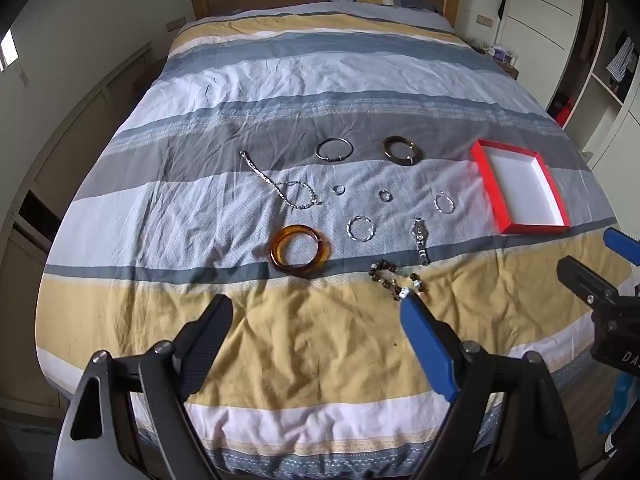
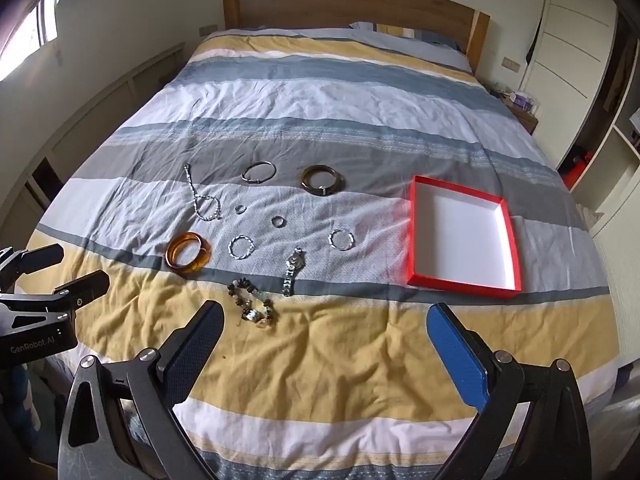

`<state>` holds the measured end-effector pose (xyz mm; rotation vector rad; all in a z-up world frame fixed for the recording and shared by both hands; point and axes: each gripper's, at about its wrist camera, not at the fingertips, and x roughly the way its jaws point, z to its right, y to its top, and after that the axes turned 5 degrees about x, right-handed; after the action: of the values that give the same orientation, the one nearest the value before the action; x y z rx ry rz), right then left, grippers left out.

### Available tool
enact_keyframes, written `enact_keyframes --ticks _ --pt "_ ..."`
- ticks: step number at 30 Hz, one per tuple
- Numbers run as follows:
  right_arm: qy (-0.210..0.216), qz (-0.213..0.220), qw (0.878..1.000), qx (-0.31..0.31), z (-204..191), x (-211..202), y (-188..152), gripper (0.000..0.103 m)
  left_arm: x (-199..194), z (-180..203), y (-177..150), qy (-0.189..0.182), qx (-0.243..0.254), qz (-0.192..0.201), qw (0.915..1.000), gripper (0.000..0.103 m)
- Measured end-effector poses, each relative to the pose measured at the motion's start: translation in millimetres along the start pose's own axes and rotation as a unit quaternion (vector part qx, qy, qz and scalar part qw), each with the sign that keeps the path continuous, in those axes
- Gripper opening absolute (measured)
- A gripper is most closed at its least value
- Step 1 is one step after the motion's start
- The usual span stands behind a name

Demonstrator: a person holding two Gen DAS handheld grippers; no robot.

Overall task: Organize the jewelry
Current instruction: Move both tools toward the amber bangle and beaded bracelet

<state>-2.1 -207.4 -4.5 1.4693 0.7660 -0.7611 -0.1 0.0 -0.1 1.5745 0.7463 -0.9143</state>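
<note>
Jewelry lies spread on a striped bedspread. An amber bangle, a beaded bracelet, a wristwatch, a silver chain, a thin metal bangle, a dark bangle and several small silver rings lie left of an empty red box with a white inside. My left gripper is open and empty, above the bed's near end. My right gripper is open and empty, just short of the box.
The bed fills both views, with a wooden headboard at the far end. White wardrobes and open shelves stand on the right. Low cabinets line the left wall. Each gripper shows at the edge of the other's view.
</note>
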Motion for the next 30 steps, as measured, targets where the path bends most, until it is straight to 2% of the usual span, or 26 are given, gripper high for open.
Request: enact_keyframes --ticks 12,30 --pt "-0.004 0.006 1.0 -0.002 13.1 -7.8 0.3 0.1 -1.4 -1.9 0.7 -0.016 -0.002 0.005 0.9998 0.086" --pt "-0.007 0.001 1.0 -0.001 30.5 -10.3 11.9 0.1 -2.4 22.4 9.5 -0.007 0.014 0.003 0.9999 0.086"
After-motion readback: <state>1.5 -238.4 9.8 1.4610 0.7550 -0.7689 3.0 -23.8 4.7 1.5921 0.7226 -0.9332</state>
